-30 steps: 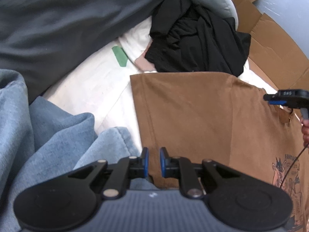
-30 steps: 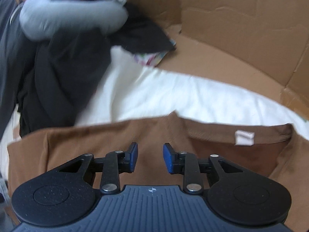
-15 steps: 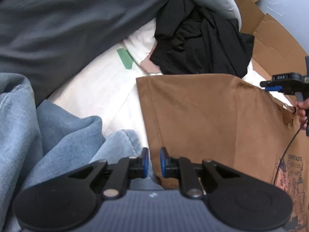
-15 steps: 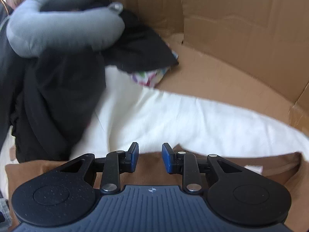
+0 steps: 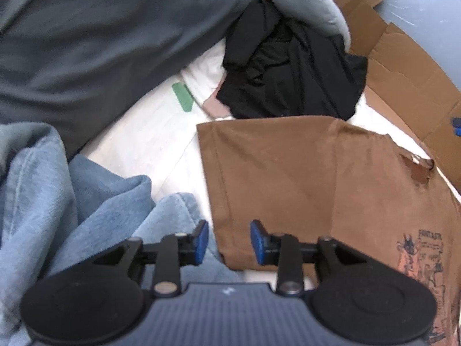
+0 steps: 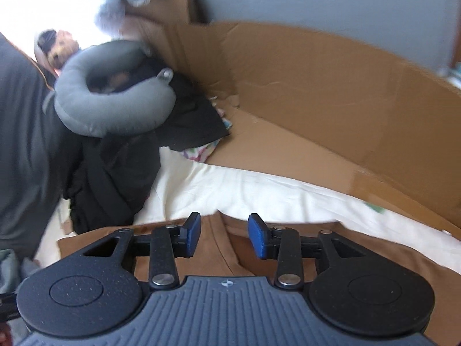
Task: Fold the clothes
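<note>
Both grippers just opening, left (image 5: 226, 240) & right (image 6: 224, 236) empty, over flat brown tee (image 5: 302, 178).

My left gripper (image 5: 229, 240) and right gripper (image 6: 224, 235) are black with blue pads. The T-shirt (image 5: 302, 173) is plain brown, with a dark and pinkish print at 4 o'clock. White sheet (image 5: 144, 132) underneath; green strip (image 5: 182, 97) at 10 o'clock. Crumpled garment (image 5: 291, 69) at 12 o'clock is black. Denim (image 5: 57, 190) at 8 o'clock is light blue. Neck pillow (image 6: 112, 98) is grey; cardboard (image 6: 317, 86) is tan.
</note>
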`<control>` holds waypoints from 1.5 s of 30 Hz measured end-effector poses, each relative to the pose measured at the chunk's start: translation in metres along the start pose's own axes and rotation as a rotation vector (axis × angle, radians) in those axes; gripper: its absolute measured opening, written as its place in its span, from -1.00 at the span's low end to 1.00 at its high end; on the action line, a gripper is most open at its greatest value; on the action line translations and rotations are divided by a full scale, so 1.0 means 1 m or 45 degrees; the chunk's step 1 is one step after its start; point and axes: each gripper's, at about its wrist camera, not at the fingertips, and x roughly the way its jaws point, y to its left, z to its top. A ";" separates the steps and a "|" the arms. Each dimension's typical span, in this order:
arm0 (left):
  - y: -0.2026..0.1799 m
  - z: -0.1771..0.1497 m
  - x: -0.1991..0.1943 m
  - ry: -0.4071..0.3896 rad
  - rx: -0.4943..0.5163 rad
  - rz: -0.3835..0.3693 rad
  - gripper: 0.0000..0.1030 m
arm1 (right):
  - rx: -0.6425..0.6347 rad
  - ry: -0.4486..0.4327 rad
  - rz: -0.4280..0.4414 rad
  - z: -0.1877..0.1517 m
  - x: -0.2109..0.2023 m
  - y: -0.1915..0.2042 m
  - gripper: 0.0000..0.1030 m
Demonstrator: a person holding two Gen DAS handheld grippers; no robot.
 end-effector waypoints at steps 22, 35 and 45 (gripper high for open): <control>-0.082 0.032 -0.186 -0.003 0.221 0.040 0.36 | 0.195 -0.157 -0.007 -0.094 -0.308 -0.038 0.26; -0.107 0.042 -0.312 -0.166 0.273 0.064 0.79 | 0.228 -0.332 0.011 -0.140 -0.423 -0.025 0.59; -0.120 0.037 -0.364 -0.204 0.268 0.048 0.88 | 0.218 -0.384 -0.057 -0.171 -0.476 -0.030 0.64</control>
